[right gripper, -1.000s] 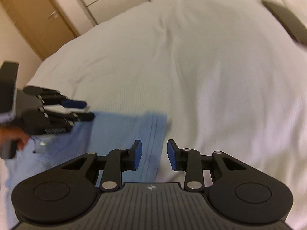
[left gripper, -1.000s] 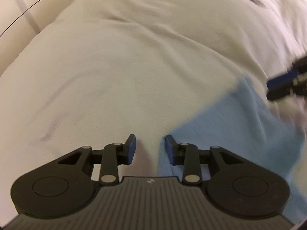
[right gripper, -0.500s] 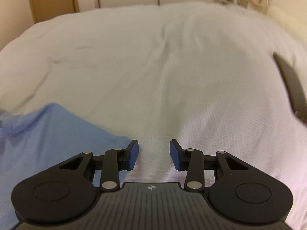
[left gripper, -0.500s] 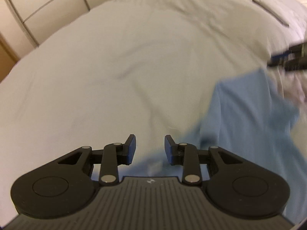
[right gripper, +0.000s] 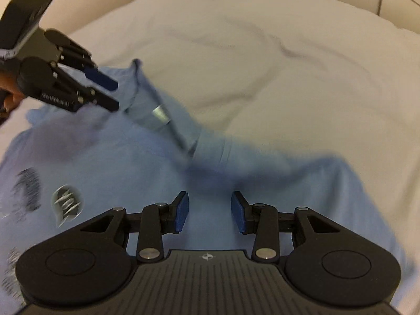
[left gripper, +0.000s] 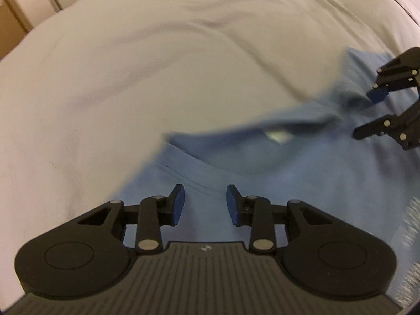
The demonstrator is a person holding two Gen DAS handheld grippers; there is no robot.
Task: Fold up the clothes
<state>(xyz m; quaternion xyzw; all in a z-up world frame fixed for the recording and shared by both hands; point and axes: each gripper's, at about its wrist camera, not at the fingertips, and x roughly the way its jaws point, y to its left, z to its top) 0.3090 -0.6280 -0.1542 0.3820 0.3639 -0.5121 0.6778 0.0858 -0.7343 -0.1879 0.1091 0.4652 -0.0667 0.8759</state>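
My left tool (left gripper: 205,201) hangs with jaws apart over the collar of the light blue cotton T-shirt (left gripper: 302,173), which lies rumpled on the white quilted bed (left gripper: 157,65). My right tool (right gripper: 210,208) gapes empty above the shoulder. I risk pinching bedding too. No containers.

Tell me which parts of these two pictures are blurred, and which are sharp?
Left wrist view: left gripper sharp, blue T-shirt collar edge smeared. Right wrist view: right gripper sharp, the shirt's neck label and chest print motion-blurred; white bedcover soft.
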